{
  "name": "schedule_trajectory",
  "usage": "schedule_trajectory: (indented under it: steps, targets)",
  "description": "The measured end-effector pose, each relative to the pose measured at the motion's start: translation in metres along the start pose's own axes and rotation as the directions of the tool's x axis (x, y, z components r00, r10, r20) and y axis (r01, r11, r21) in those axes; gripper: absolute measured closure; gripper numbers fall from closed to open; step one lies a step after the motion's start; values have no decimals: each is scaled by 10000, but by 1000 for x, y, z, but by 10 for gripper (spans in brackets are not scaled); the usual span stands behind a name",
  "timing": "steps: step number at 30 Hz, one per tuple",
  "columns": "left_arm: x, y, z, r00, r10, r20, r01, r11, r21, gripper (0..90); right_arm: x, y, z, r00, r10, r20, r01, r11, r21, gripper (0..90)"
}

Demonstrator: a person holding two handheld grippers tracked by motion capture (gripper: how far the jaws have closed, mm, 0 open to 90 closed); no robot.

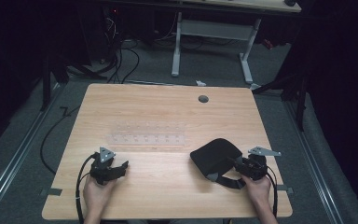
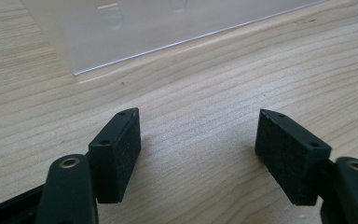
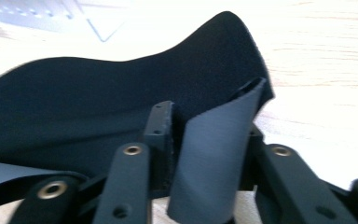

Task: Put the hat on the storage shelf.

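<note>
A black fabric pad (image 1: 214, 154) with a grey strap (image 1: 226, 180) lies on the right half of the wooden table (image 1: 168, 107). My right gripper (image 1: 232, 163) is at the pad's near right edge. In the right gripper view it (image 3: 209, 133) is shut on a fold of the grey strap (image 3: 214, 158), with the black pad (image 3: 98, 102) bulging up behind. My left gripper (image 1: 122, 165) rests low at the table's near left. Its jaws stand wide open (image 2: 198, 149) over bare wood with nothing between them.
A clear plastic plate with rows of small holes (image 1: 148, 133) lies flat at the table's middle; its near corner (image 2: 121, 28) is just ahead of the left jaws. A round grey cable port (image 1: 203, 99) sits near the far edge. Another desk's white legs (image 1: 176, 46) stand beyond.
</note>
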State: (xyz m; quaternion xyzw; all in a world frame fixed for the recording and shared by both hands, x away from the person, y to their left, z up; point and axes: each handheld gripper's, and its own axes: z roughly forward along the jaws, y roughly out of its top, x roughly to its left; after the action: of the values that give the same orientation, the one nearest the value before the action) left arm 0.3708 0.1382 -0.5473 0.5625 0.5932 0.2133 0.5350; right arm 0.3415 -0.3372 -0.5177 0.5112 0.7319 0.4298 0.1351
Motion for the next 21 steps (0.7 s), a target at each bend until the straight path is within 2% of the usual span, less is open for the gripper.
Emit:
schedule_trajectory:
  steps: [1, 2, 3, 7, 9, 13, 21]
  targets:
    - [0, 0, 0, 10000, -2, -2, 2, 10000, -3, 316, 0, 0, 0, 10000, 0, 0, 0, 10000, 0, 701]
    - [0, 0, 0, 10000, -5, -2, 5, 10000, -6, 316, -2, -1, -2, 9995, -18, -309, 14, 9999, -119, 741]
    - [0, 0, 0, 10000, -8, -3, 8, 10000, -8, 316, -2, -1, -2, 9995, -18, -309, 14, 9999, -119, 741]
    - [0, 0, 0, 10000, -12, -4, 12, 10000, -7, 316, -1, -3, -6, 9950, -153, -987, 120, 9994, -338, 811]
    - [0, 0, 0, 10000, -15, -5, 15, 10000, -10, 316, 0, -3, -8, 9935, -199, -1118, 157, 9992, -379, 829]
    - [0, 0, 0, 10000, -12, -17, 12, 10000, -16, 316, 3, -3, -10, 9921, -313, -1213, 251, 9983, -522, 838]
    - [-1, 0, 0, 10000, -7, -7, 7, 10000, -7, 311, 10, -1, -19, 9907, -243, -1341, 159, 9979, -628, 849]
